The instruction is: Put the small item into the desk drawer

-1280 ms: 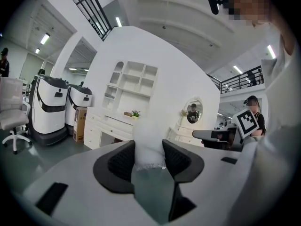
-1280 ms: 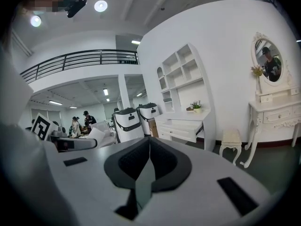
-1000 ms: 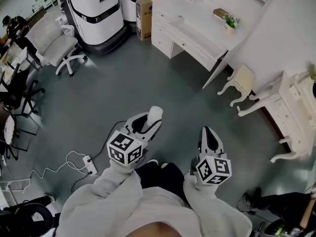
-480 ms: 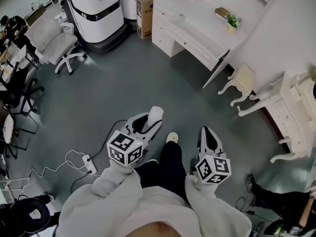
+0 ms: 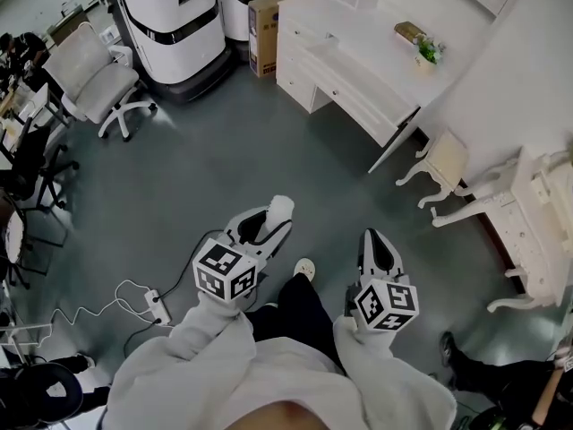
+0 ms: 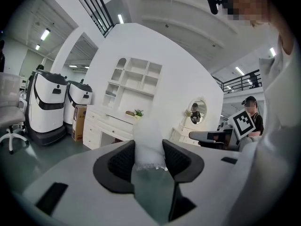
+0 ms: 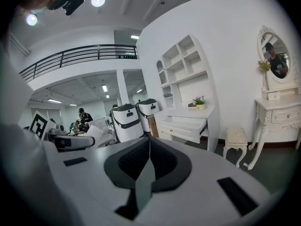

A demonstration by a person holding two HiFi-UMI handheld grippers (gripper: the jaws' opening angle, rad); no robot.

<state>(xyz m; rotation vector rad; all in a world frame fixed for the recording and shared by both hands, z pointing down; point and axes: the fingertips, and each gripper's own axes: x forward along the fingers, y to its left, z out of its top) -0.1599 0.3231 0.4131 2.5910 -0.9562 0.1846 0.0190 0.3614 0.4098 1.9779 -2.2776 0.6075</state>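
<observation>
Right, I've got the item (image 6: 148, 138) pinched in the left tongs (image 5: 276, 215), a pad pressed on each side and its white, crumpled top poking out past the tips. It looks soft and light, so I judge a moderate squeeze is enough to carry it without crushing it. The right tongs (image 7: 149, 150) are closed, pad against pad, with nothing between them. I take that hand to be kept free for the drawer (image 7: 186, 127) if it needs a push or a pull.

Both tongs are held out in front at about the same height, pointing a little below level. That keeps the item ready to go straight into the opening.

The counter (image 5: 358, 36) is well apart from me, across bare grey floor at the upper right of the head view. In the right gripper view the drawer under its top looks already pulled out, so I doubt it needs opening first. A plant (image 5: 430, 52) stands at the far end of the top, clear of the drawer. A stool (image 5: 443, 158) sits just beside the counter's near end, and I'd steer around it.

By my reading this is the carry stage, with the item nowhere near the drawer yet
</observation>
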